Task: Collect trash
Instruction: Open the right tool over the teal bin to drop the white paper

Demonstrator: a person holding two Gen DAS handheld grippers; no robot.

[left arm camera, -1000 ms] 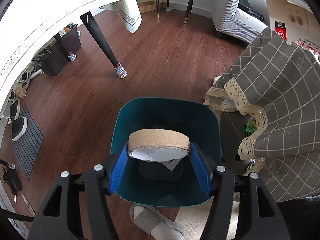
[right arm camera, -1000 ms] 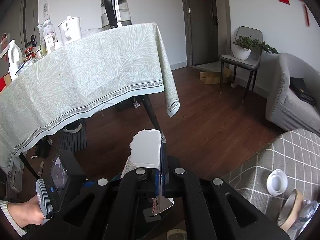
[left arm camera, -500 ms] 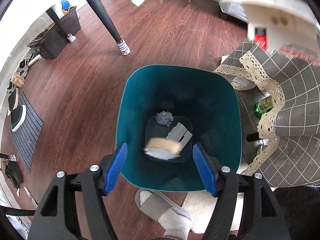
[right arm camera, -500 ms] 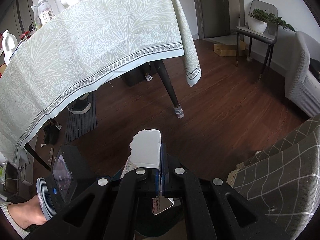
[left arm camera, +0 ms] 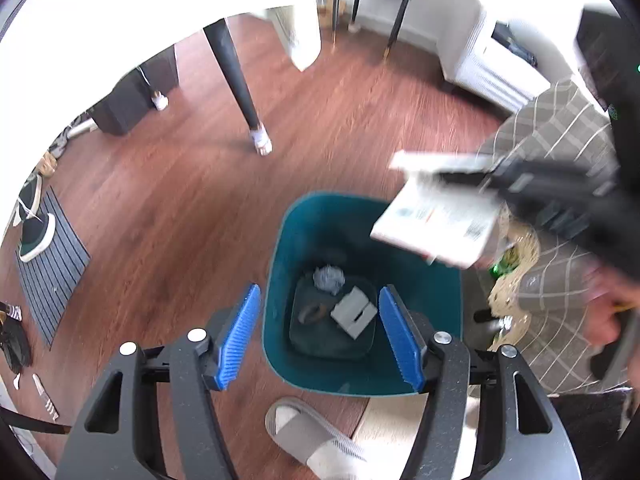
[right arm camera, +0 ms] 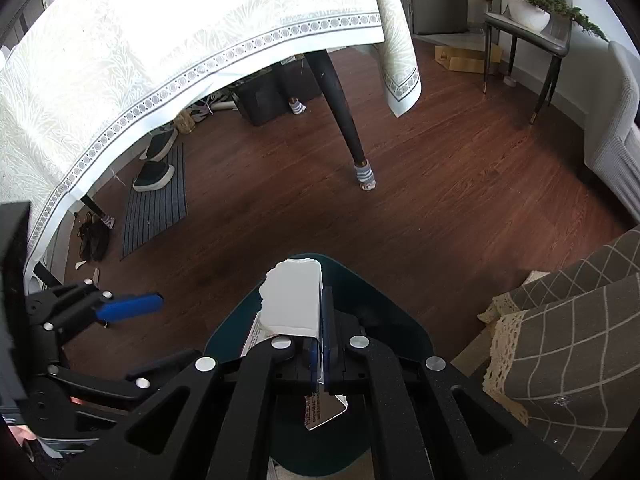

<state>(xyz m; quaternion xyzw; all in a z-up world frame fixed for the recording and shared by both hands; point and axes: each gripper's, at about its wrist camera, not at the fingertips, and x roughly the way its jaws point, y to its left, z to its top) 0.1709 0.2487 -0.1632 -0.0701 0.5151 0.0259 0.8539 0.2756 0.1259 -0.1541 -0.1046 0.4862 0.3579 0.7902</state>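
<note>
A teal trash bin (left arm camera: 276, 280) stands on the wood floor; its rim also shows in the right wrist view (right arm camera: 372, 288). Inside lie a crumpled grey wad (left arm camera: 329, 277), a grey card piece (left arm camera: 354, 312) and a brown tape roll (left arm camera: 312, 312). My left gripper (left arm camera: 320, 336) is open and empty above the bin's near edge. My right gripper (right arm camera: 320, 320) is shut on a flattened white carton (right arm camera: 294, 300) and holds it over the bin. In the left wrist view the carton (left arm camera: 440, 224) hangs blurred over the bin's right rim.
A dark table leg (left arm camera: 240, 80) stands on the floor beyond the bin, under a pale tablecloth (right arm camera: 160, 40). A grey checked cloth (left arm camera: 560, 240) drapes a low table to the right. A grey slipper (left arm camera: 308, 440) lies near the bin. A mat with shoes (left arm camera: 44, 248) is at the left.
My left gripper opened and the tape roll dropped into the bin. My right gripper moved over the bin with the carton held.
</note>
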